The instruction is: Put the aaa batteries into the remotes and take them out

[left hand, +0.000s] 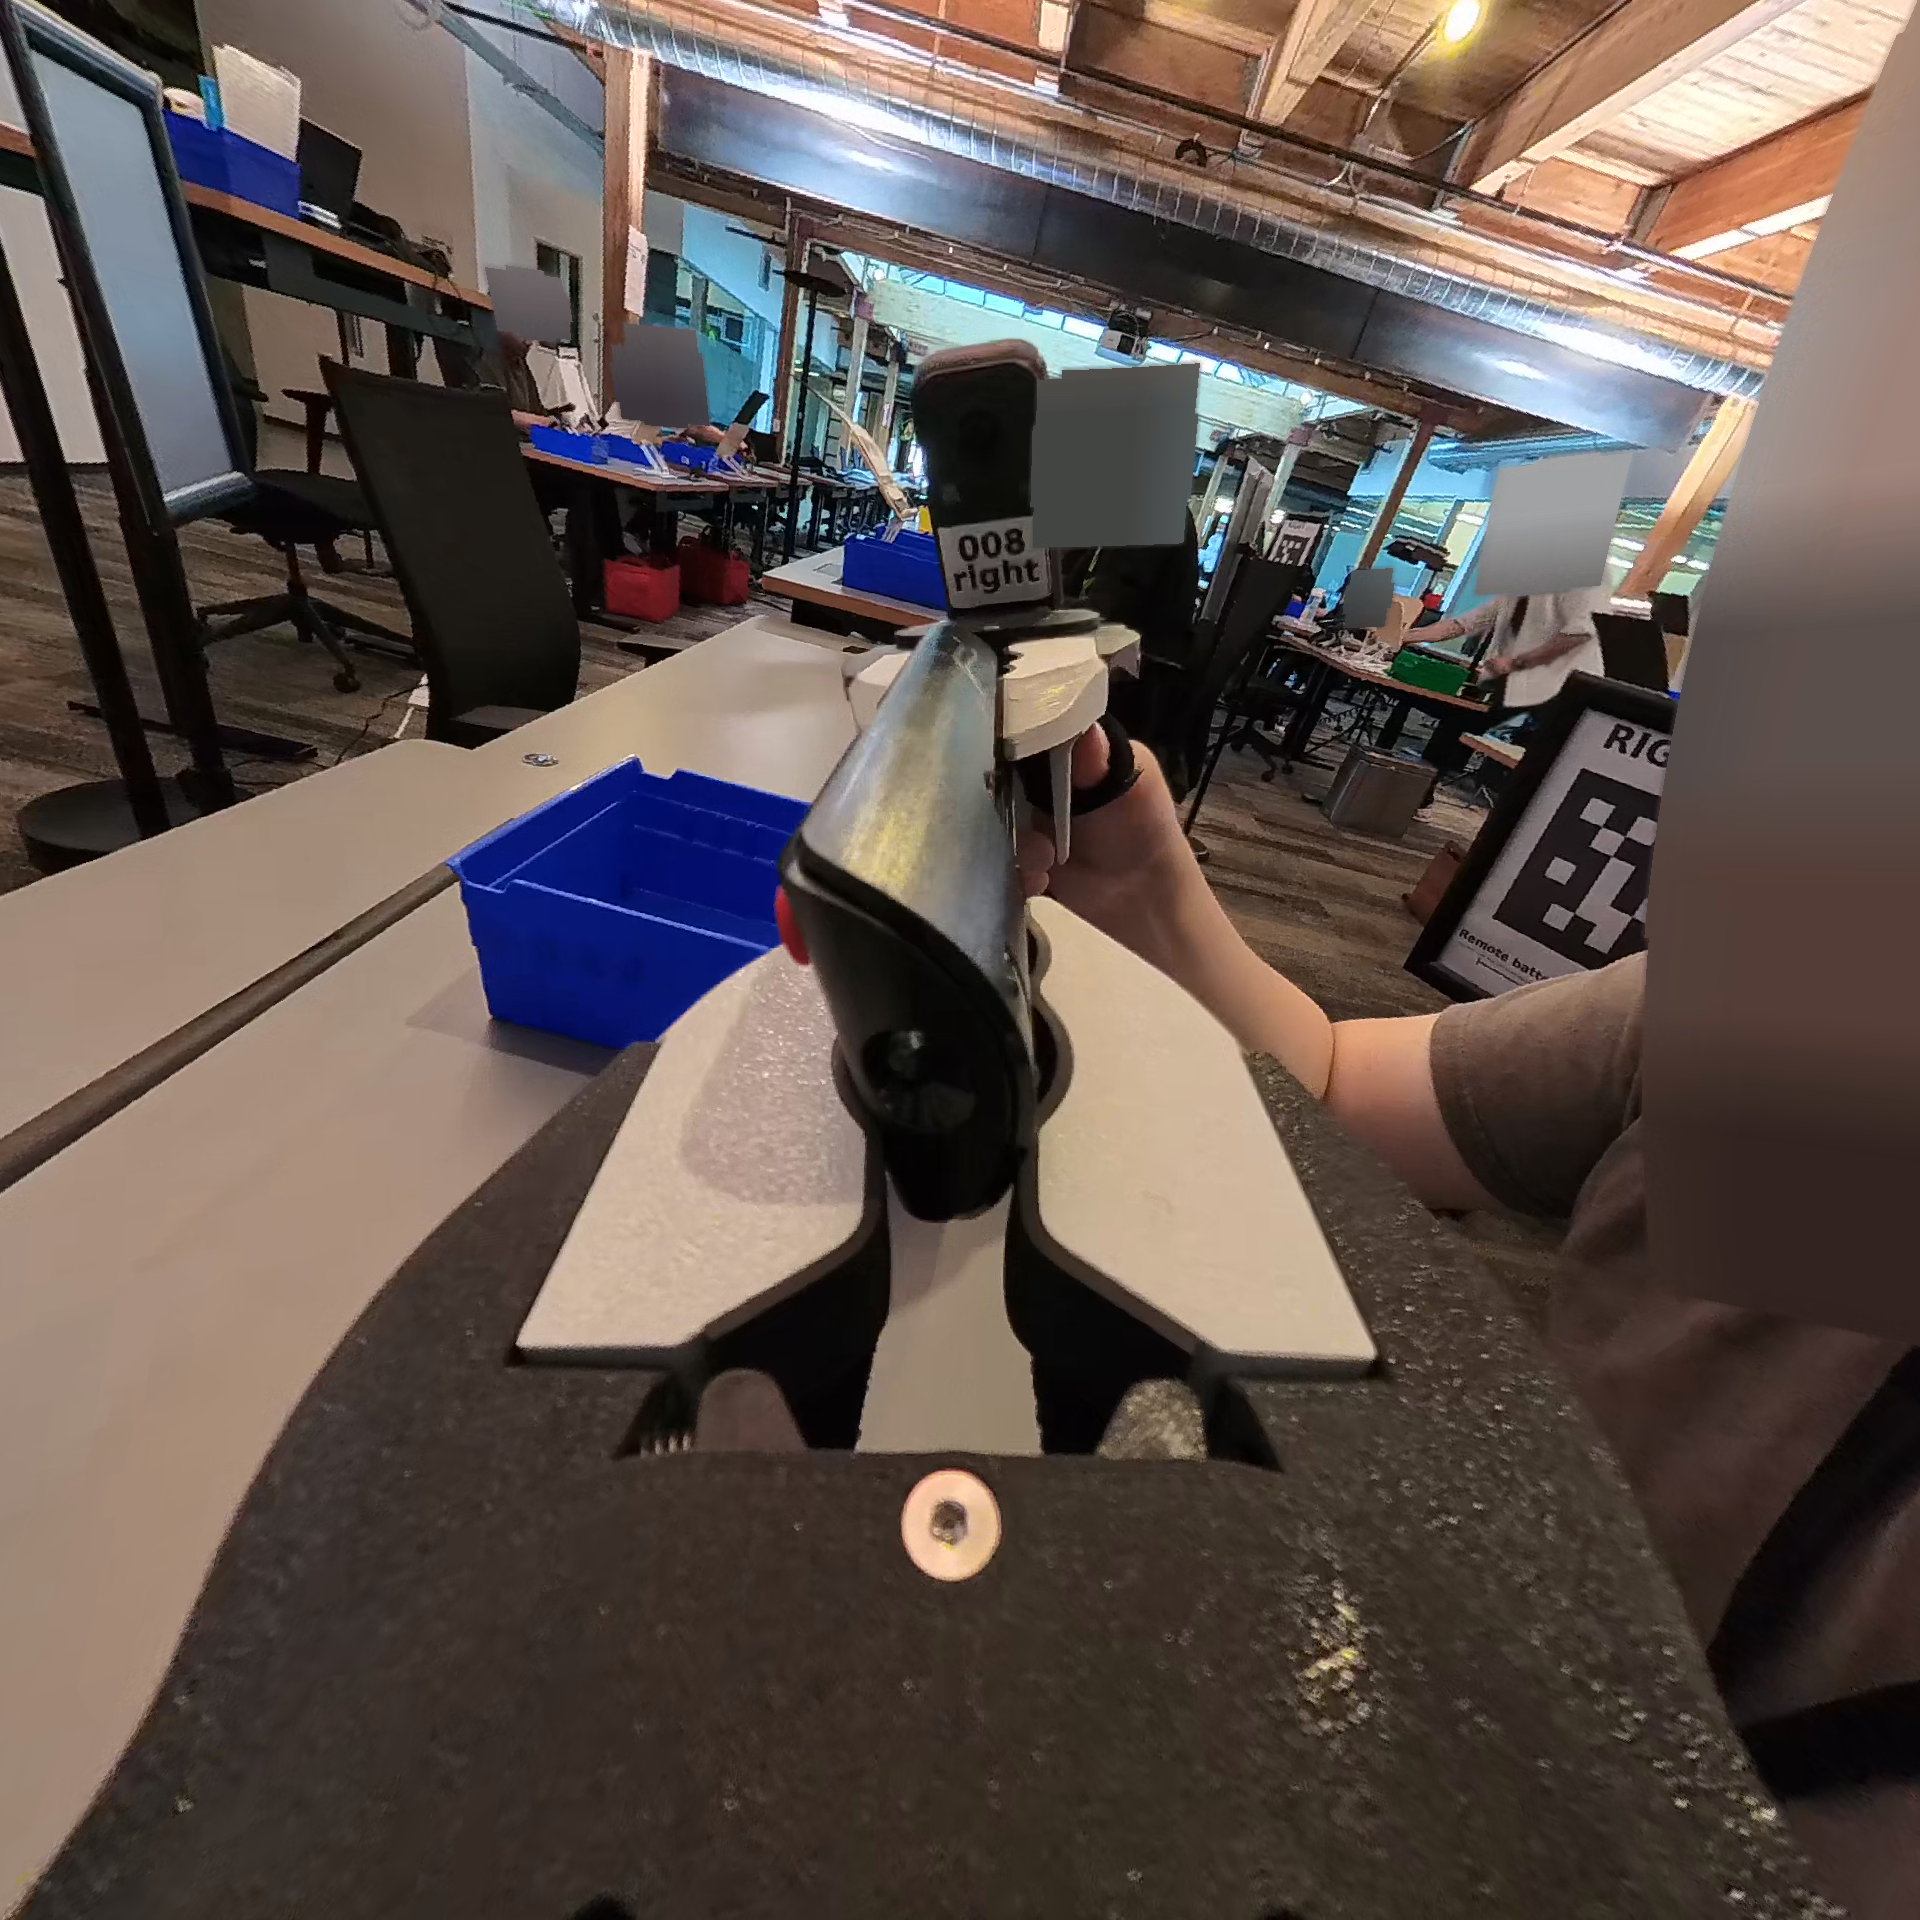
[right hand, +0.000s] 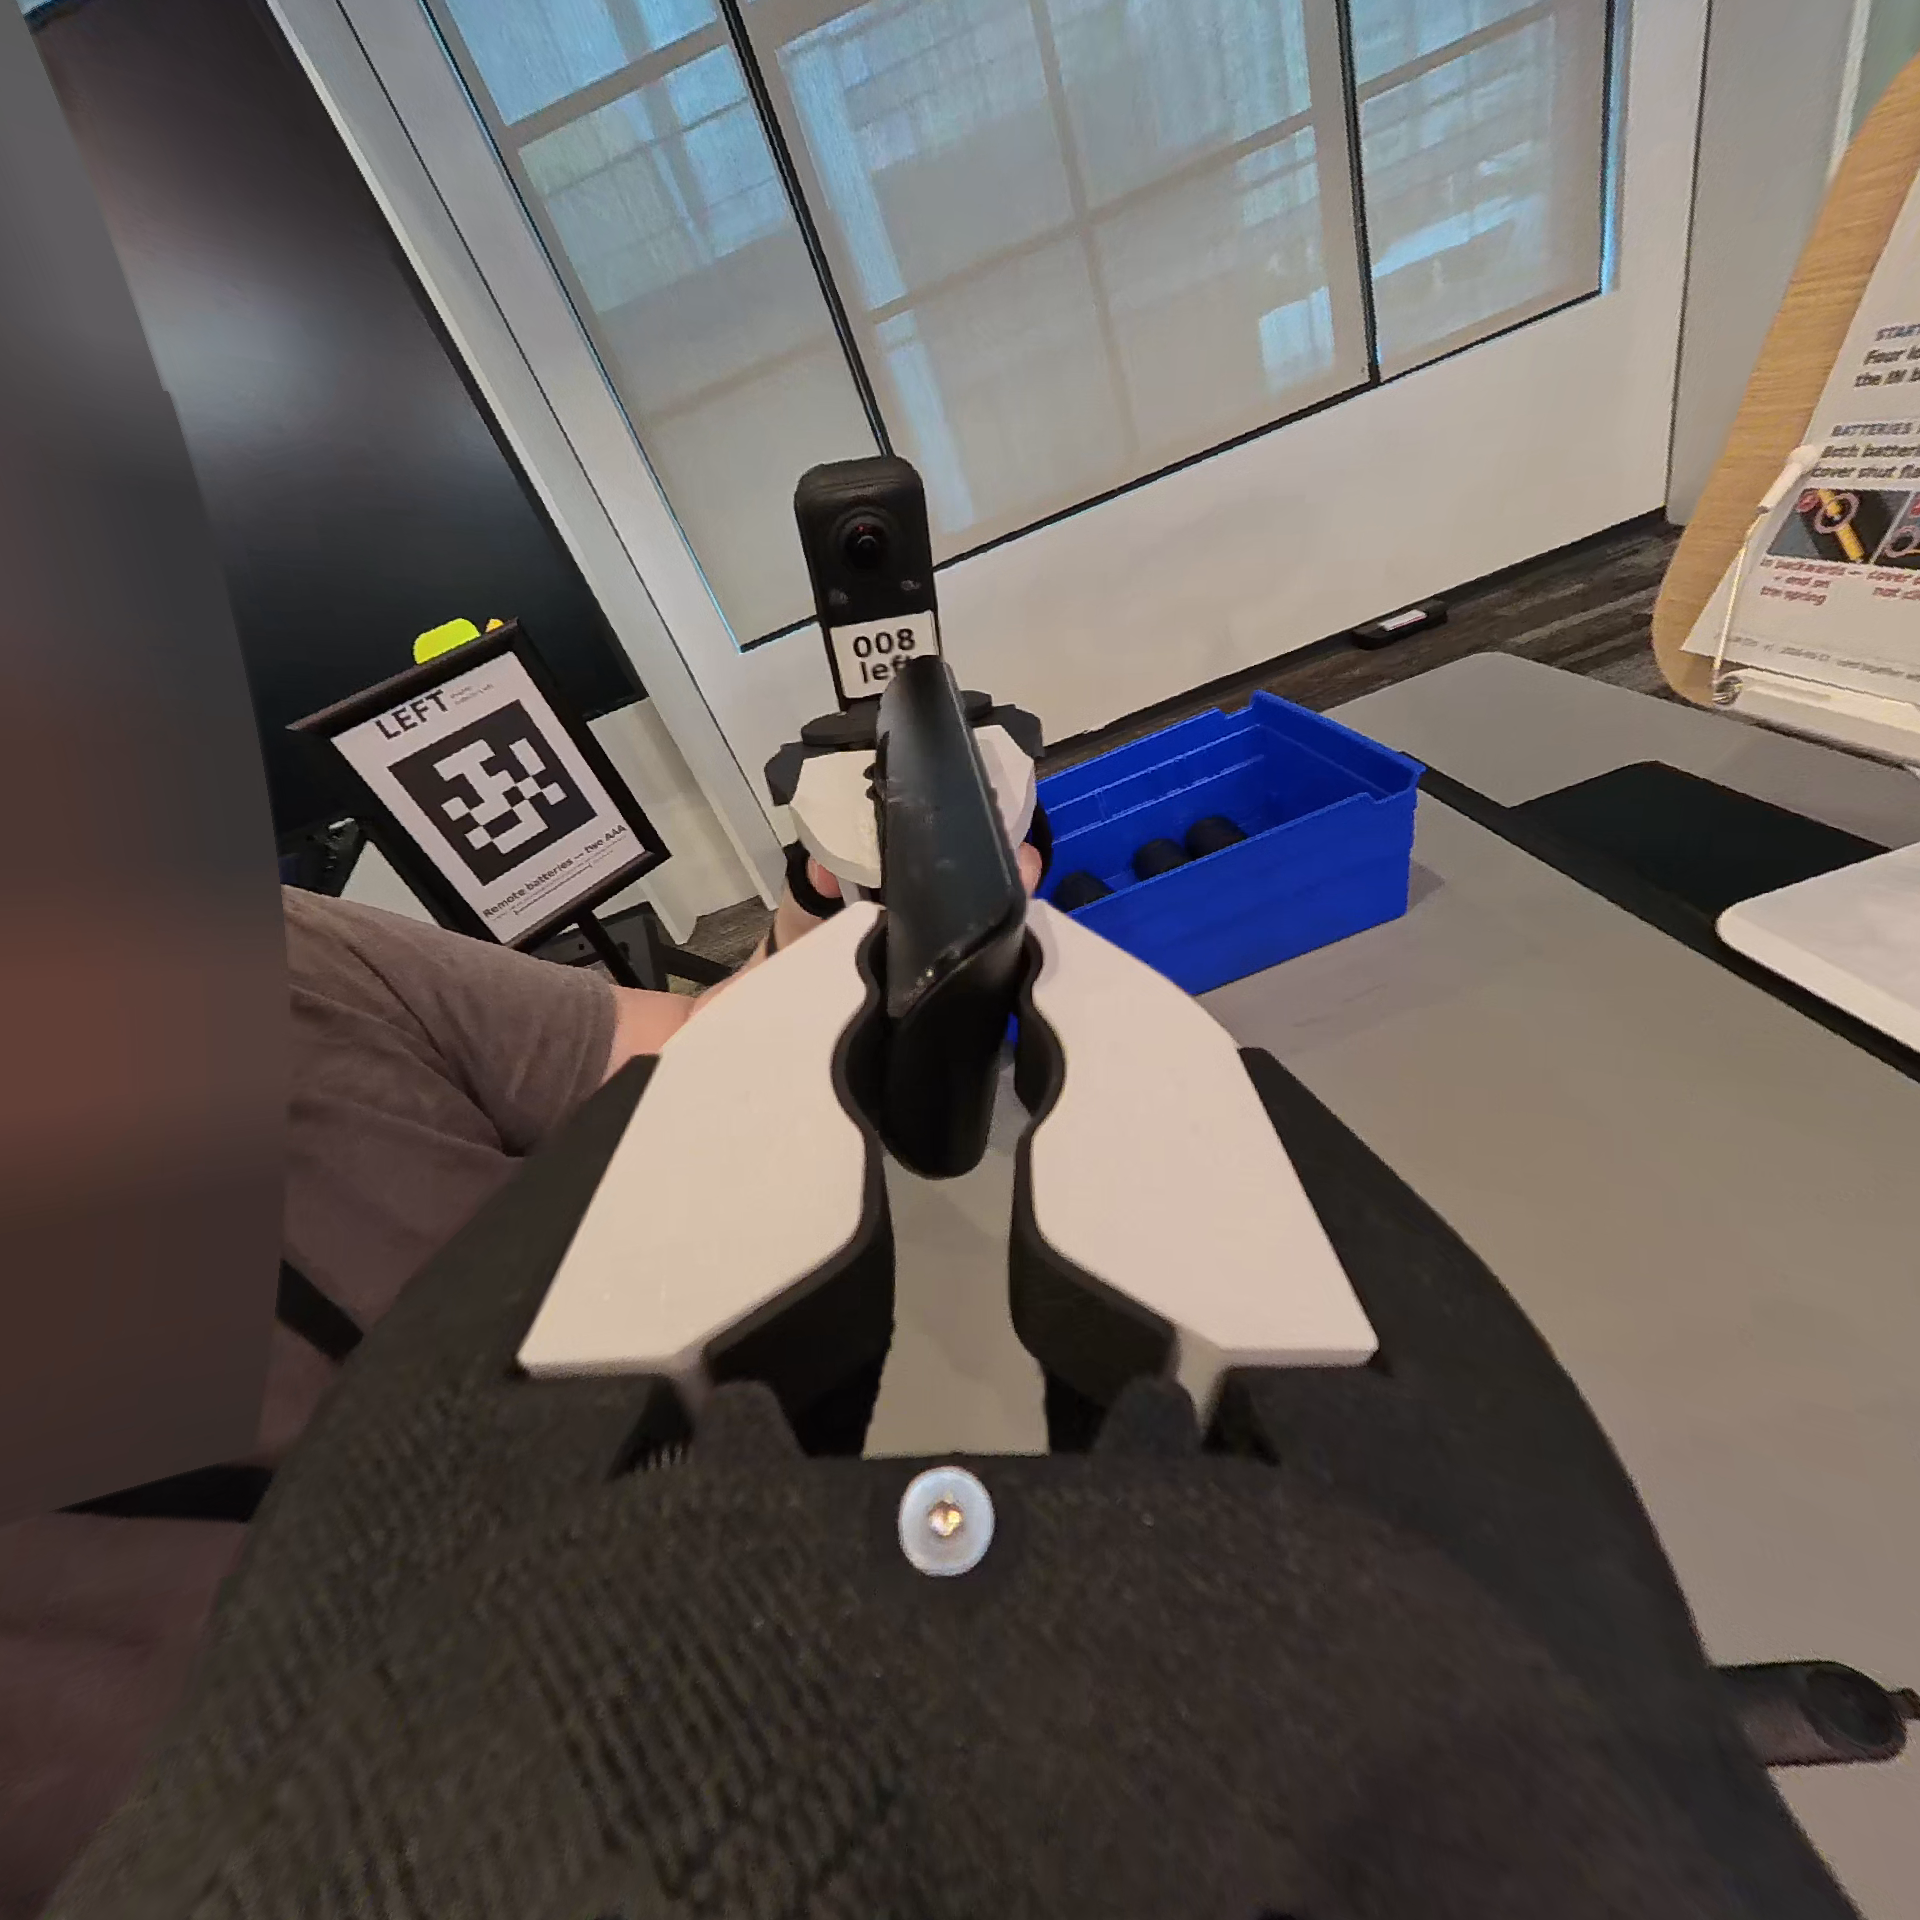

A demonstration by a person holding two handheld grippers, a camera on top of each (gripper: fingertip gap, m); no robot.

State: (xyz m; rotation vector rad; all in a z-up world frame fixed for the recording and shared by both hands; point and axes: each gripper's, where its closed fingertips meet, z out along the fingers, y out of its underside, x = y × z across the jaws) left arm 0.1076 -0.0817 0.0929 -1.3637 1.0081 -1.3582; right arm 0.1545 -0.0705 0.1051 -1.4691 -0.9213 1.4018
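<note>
You have one black remote [left hand: 914,997] held up off the grey table [left hand: 260,1195], and both grippers are clamped on it at once: the left gripper [left hand: 940,1049] pinches one end between its white fingers [left hand: 727,1174], and the right gripper [right hand: 951,1023] pinches the other end. Your left wrist view shows the remote's button face, with a red button [left hand: 792,925] on its edge and a round control near the clamped end; it also shows your right hand [left hand: 1122,842] around the far gripper's handle and a blue bin [left hand: 613,914] on the table just past the remote, its inside apparently bare. Your right wrist view shows the remote's plain dark back [right hand: 940,904] instead, scuffed and without buttons, and a second blue bin [right hand: 1247,831] on the table behind it, with three dark rounded ends [right hand: 1153,857] lined up along its near wall; I cannot tell what they are. No loose batteries are visible in either view. The table is smooth and grey, with a seam running across it in the left view. The left view opens onto a wide workroom with wooden ceiling beams, desks, office chairs [left hand: 447,561] and more blue bins; the right view faces a large gridded window [right hand: 1039,260], a framed marker sign [right hand: 488,800] on a stand and an instruction sheet [right hand: 1829,520] at the table's far edge.
</note>
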